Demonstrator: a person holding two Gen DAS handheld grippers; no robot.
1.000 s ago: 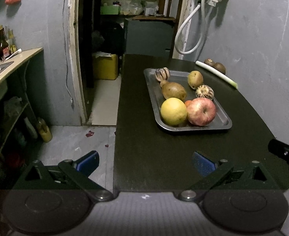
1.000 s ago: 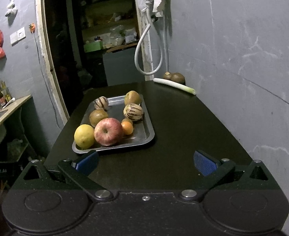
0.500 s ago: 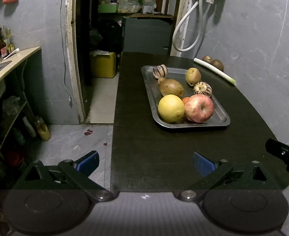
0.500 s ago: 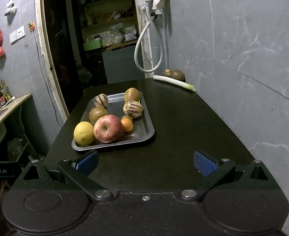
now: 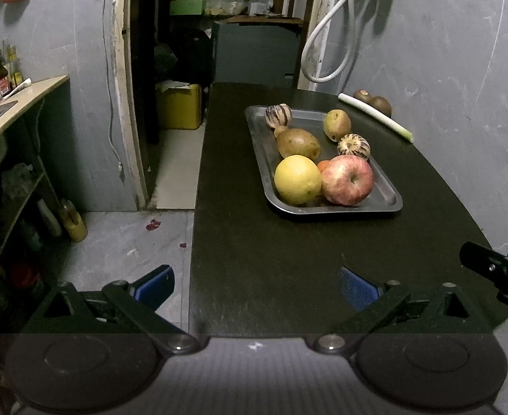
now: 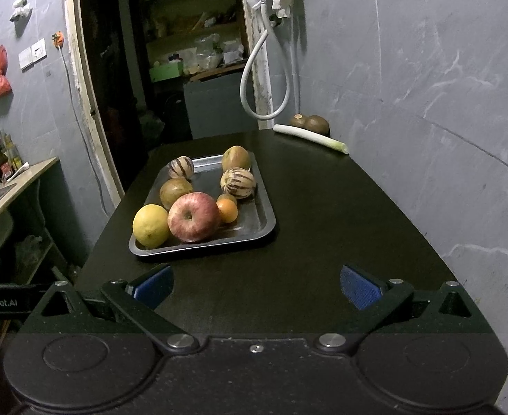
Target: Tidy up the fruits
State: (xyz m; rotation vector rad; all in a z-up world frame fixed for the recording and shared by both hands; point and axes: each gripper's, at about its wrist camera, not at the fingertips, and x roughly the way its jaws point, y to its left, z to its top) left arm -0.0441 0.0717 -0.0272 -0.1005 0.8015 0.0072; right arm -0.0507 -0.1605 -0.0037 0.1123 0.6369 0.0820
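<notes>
Through my left wrist camera, my left gripper (image 5: 255,282) is spread wide and holds nothing, its blue pads hanging over the near edge of the dark table (image 5: 288,259). The metal tray (image 5: 387,196) sits at one o'clock with a yellow citrus (image 5: 297,180) and a red apple (image 5: 347,180) touching at its near end; a small orange (image 5: 323,165) is mostly hidden behind them. At three o'clock part of my right gripper (image 5: 496,271) is cut off by the frame.

Through my right wrist camera, my right gripper (image 6: 255,282) is likewise wide open and empty. The tray (image 6: 266,231) lies at eleven o'clock. A leek (image 6: 309,137) lies at the far edge at one o'clock, with two brown round fruits (image 6: 311,124) behind it, too dim to name.
</notes>
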